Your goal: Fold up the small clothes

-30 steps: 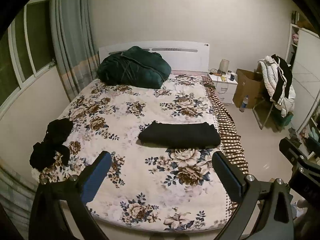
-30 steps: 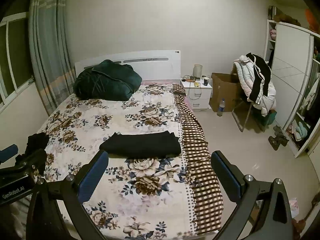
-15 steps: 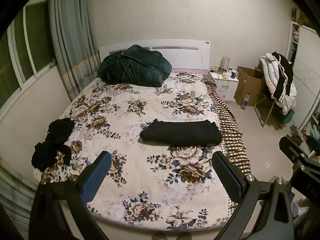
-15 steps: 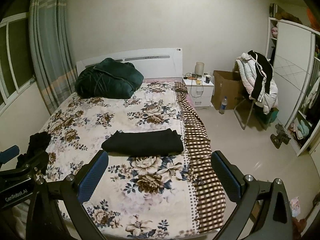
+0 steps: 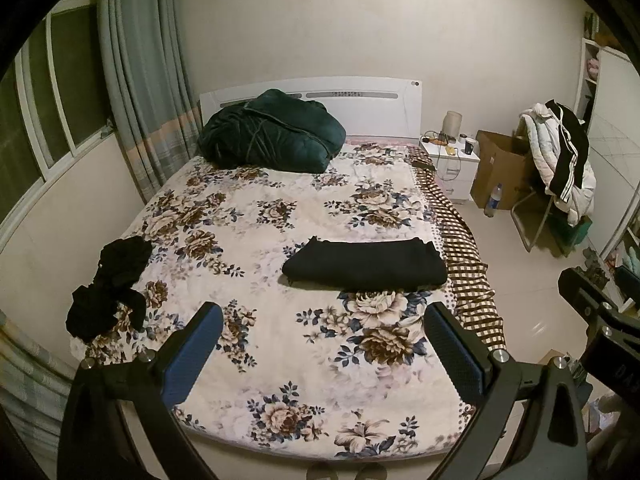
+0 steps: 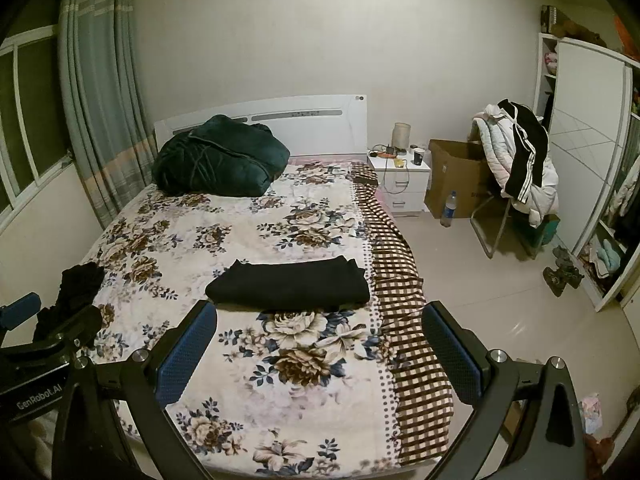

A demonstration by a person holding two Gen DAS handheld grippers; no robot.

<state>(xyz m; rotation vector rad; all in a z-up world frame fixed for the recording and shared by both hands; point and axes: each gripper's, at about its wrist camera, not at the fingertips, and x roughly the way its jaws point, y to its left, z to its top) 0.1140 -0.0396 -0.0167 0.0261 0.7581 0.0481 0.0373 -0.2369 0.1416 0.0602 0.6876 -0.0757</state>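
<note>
Grippers spread wide above the near end of the bed (image 5: 280, 380), holding nothing.

Left wrist view: left gripper (image 5: 320, 344) gapes; folded black garment (image 5: 366, 266) lies ahead right, crumpled black clothes (image 5: 110, 284) far left. Right wrist view: right gripper (image 6: 320, 344) gapes just short of the folded garment.

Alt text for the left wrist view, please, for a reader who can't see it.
The open left gripper is held above the foot of a bed with a floral blanket, holding nothing. A folded black garment lies near the bed's right edge and crumpled black clothes near its left edge, with a dark green quilt bundled against the headboard.
</note>
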